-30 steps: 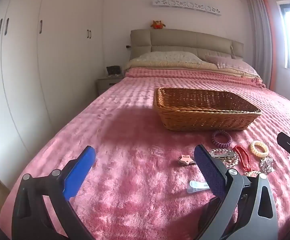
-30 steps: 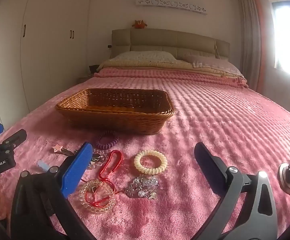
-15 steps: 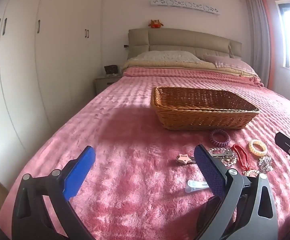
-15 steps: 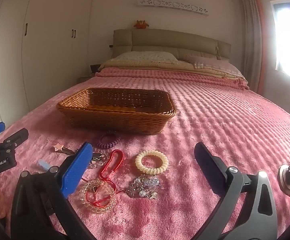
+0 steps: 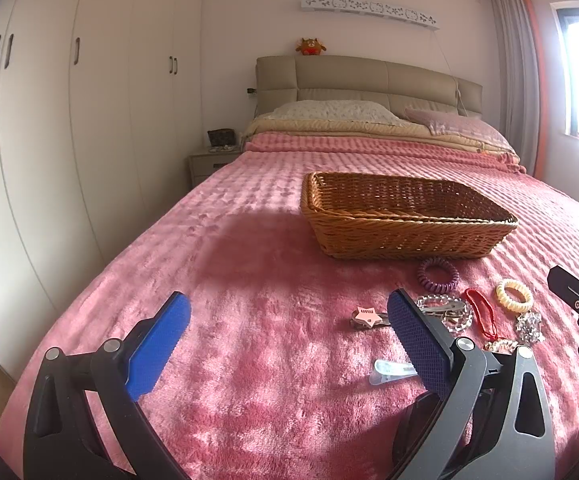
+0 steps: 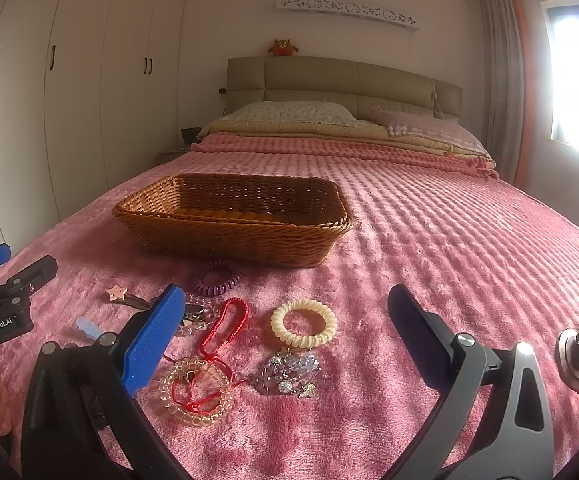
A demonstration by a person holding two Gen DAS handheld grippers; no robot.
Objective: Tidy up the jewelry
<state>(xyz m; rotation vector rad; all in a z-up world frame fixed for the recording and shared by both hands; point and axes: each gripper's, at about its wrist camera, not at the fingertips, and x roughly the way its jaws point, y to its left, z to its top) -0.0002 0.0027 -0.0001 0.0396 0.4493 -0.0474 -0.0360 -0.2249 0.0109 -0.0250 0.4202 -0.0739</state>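
basket [image 6: 231, 236] on bed [image 6: 449, 248]; spiral tie [image 6: 216, 277] before it; bracelet [image 6: 194, 391] nearest, cord [image 6: 225, 324] between.

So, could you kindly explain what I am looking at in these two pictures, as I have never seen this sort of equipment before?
There is no robot here. A person holds a hand-operated claw in each hand, and each claw carries a wide-angle camera looking forward along its two fingers. One picture comes from the left claw, the other from the right claw; the black arms with blue pads at the bottom are each claw's own fingers. Both claws are open and hold nothing.

They hover over a bed with a pink blanket. On it stands a wicker basket, apparently empty. In front of it lie the pieces to sort: a purple coil hair tie, a cream coil hair tie, a red cord, a clear bead bracelet, a crystal ornament, a star hair clip and a pale clip.
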